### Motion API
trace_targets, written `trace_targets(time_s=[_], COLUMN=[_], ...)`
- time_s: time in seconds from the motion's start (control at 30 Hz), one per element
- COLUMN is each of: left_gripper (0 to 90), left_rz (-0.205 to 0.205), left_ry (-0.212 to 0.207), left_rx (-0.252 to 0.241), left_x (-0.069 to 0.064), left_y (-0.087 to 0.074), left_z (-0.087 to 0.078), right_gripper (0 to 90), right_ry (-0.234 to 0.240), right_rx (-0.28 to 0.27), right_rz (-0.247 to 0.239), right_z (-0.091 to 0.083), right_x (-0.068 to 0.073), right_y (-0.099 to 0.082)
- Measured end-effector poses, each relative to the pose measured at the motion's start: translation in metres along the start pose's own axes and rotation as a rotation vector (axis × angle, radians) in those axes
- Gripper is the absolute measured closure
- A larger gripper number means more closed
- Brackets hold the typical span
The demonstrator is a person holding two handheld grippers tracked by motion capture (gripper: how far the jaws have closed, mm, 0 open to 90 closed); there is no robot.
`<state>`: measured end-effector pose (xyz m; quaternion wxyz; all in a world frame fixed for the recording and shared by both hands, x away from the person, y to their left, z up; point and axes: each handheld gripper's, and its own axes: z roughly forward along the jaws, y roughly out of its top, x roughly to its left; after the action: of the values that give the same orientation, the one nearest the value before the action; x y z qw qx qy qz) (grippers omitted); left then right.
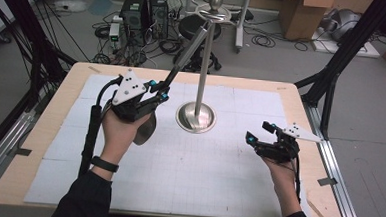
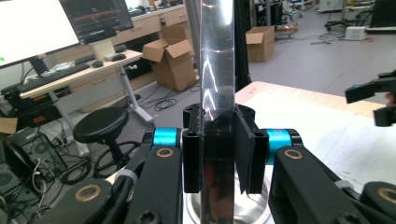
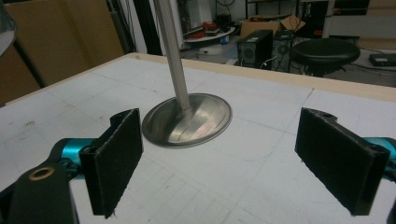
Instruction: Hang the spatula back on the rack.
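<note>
The left gripper [image 1: 163, 88] is held up over the table's far left part by the left hand [image 1: 122, 130], its jaws closed tight on a shiny metal utensil handle [image 2: 216, 84]. The right gripper [image 1: 258, 133] sits lower at the right in the right hand [image 1: 280, 168], jaws spread wide and holding nothing.

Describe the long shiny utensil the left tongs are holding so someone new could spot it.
Start at the steel stand with its round base mid-table. Just left of it, the left tongs are shut on a long metal utensil that slants up toward the stand's top rack. Unlike the upright pole, it leans and has a flat, mirror-like handle.
</note>
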<state>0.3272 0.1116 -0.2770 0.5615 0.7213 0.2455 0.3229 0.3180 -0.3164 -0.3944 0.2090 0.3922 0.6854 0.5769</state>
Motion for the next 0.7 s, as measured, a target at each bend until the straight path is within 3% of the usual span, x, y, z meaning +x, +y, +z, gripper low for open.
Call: trace_targets(time_s=[0.3, 0.7], left_gripper=[74.6, 74.6], left_rz=[0.001, -0.001], left_ry=[0.033, 0.070], left_rx=[0.008, -0.026], left_x=[0.001, -0.003], left_y=[-0.010, -0.021], left_z=[0.011, 0.024], right_gripper=[14.2, 14.3], right_ry=[0.001, 0.002], right_rx=[0.002, -0.002], right_rz=[-0.003, -0.004], right_z=[0.000, -0.001], right_x=[0.000, 0.000], right_y=[0.000, 0.000])
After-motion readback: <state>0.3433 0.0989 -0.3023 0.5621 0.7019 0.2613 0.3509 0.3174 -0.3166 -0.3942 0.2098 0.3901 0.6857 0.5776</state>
